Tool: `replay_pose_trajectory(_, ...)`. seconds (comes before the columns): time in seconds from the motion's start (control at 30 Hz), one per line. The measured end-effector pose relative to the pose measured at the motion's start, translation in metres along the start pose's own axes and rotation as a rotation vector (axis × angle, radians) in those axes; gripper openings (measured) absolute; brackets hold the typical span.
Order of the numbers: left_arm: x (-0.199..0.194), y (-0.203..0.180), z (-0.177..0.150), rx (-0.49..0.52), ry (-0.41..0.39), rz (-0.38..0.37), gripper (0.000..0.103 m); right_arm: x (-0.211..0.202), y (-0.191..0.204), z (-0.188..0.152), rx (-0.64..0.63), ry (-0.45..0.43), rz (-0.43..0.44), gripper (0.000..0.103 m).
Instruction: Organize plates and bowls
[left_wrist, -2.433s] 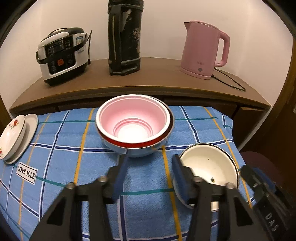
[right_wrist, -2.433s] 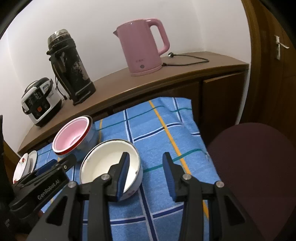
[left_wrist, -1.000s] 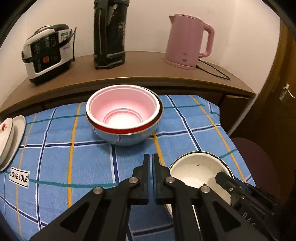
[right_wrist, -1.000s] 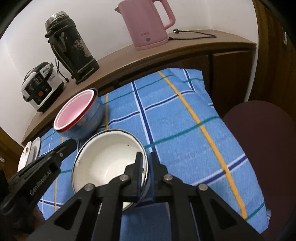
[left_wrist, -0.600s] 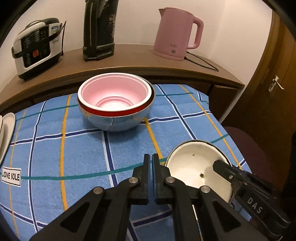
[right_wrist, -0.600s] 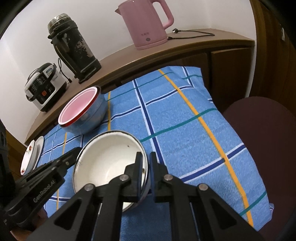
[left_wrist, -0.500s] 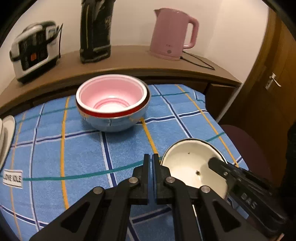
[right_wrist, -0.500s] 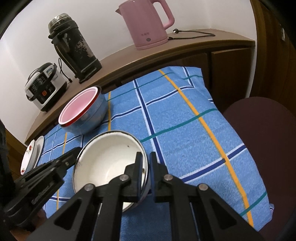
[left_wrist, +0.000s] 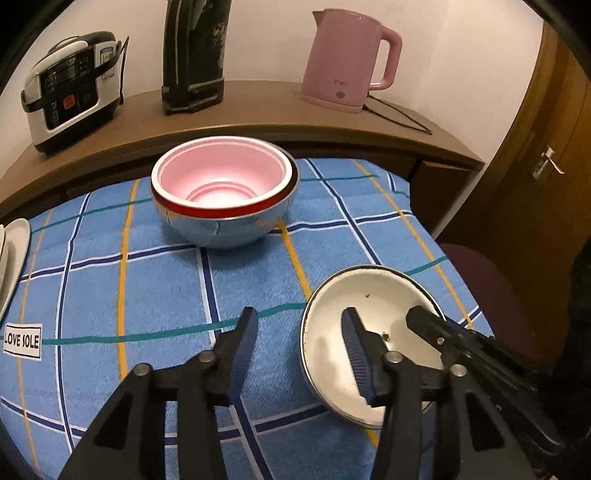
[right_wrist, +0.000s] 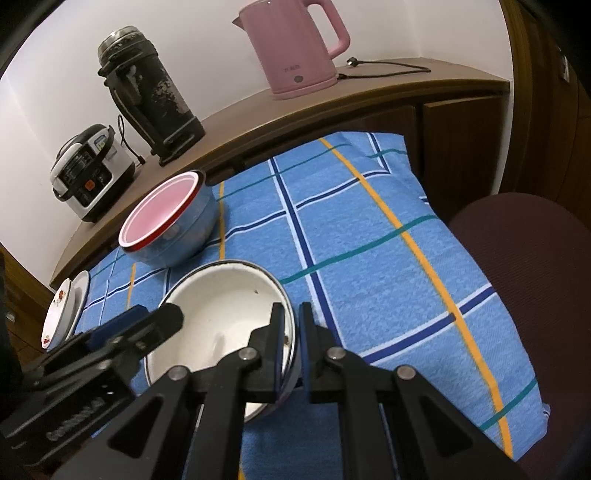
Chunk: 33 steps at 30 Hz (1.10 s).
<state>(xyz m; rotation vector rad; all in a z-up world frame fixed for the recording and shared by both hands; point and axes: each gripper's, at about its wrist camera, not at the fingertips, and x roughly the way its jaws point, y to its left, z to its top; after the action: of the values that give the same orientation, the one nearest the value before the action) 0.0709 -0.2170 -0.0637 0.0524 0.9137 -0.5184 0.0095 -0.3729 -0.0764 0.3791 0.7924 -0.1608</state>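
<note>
The right gripper (right_wrist: 290, 345) was clamped on the near right rim of the white bowl (right_wrist: 221, 314), one finger inside the bowl and one outside, with only the thin wall between them. The bowl looked tilted, its rim higher on the gripper's side; whether its far side touched the blue checked cloth (right_wrist: 351, 229) I could not tell.

The left gripper (left_wrist: 299, 349) had its fingers wide apart and held nothing. Its right finger stood over the inside of the white bowl (left_wrist: 373, 295), and its left finger stood over the cloth (left_wrist: 110, 277) just to the left of the bowl. In the left wrist view the right gripper (left_wrist: 424, 325) came in from the right and gripped the bowl at its rim. In the right wrist view the left gripper (right_wrist: 147, 325) reached in from the left, over the left edge of the bowl.

Ahead of both grippers, well apart from the white bowl, the pink bowl (left_wrist: 221, 177) sat nested inside the metal bowl (left_wrist: 229, 229) on the cloth. Far to the left of the left gripper, at the edge of the cloth, the plates (right_wrist: 64, 306) lay stacked, the top one with a flower pattern.

Beyond the cloth ran a wooden shelf (left_wrist: 258, 114), and on it stood a rice cooker (left_wrist: 70, 99) at the left, a black flask (left_wrist: 194, 55) in the middle and a pink kettle (left_wrist: 347, 59) at the right. A dark red chair (right_wrist: 524, 258) stood to the right of the right gripper.
</note>
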Motion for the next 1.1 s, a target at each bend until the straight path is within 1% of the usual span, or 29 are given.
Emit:
replay_pose_trajectory(0.07,0.003,-0.001,0.000,0.006,0.008,0.008,0.036,0.000,0.002,-0.001,-0.004,-0.001,-0.002,0.008)
replay_pose_trajectory(0.1,0.004,-0.001,-0.001,0.016,0.006,0.015,0.027,0.000,0.003,-0.001,-0.006,0.000,-0.001,0.008)
replay_pose_trajectory(0.13,0.005,-0.002,-0.001,0.026,0.006,0.021,0.020,0.001,0.004,-0.001,-0.009,0.001,-0.001,0.008)
replay_pose_trajectory(0.23,0.007,0.001,-0.004,0.019,0.013,0.020,0.011,0.001,0.005,-0.002,-0.007,0.000,-0.002,0.008)
replay_pose_trajectory(0.43,-0.002,0.000,-0.005,0.032,-0.009,0.049,0.010,-0.002,0.011,-0.006,-0.015,0.009,-0.003,0.007)
replay_pose_trajectory(0.53,-0.010,0.003,-0.005,0.026,-0.024,0.067,0.010,-0.008,0.017,-0.007,-0.020,0.001,0.005,0.007)
replay_pose_trajectory(0.63,-0.017,0.007,-0.006,0.021,-0.038,0.069,0.010,-0.013,0.024,-0.009,-0.033,-0.008,0.008,0.007)
replay_pose_trajectory(0.77,-0.028,0.008,-0.009,0.035,-0.059,0.090,0.010,-0.014,0.029,-0.014,-0.033,0.002,0.021,0.007)
replay_pose_trajectory(1.1,-0.042,0.007,-0.017,0.051,-0.063,0.085,0.010,-0.031,0.038,-0.025,-0.051,0.002,0.006,0.007)
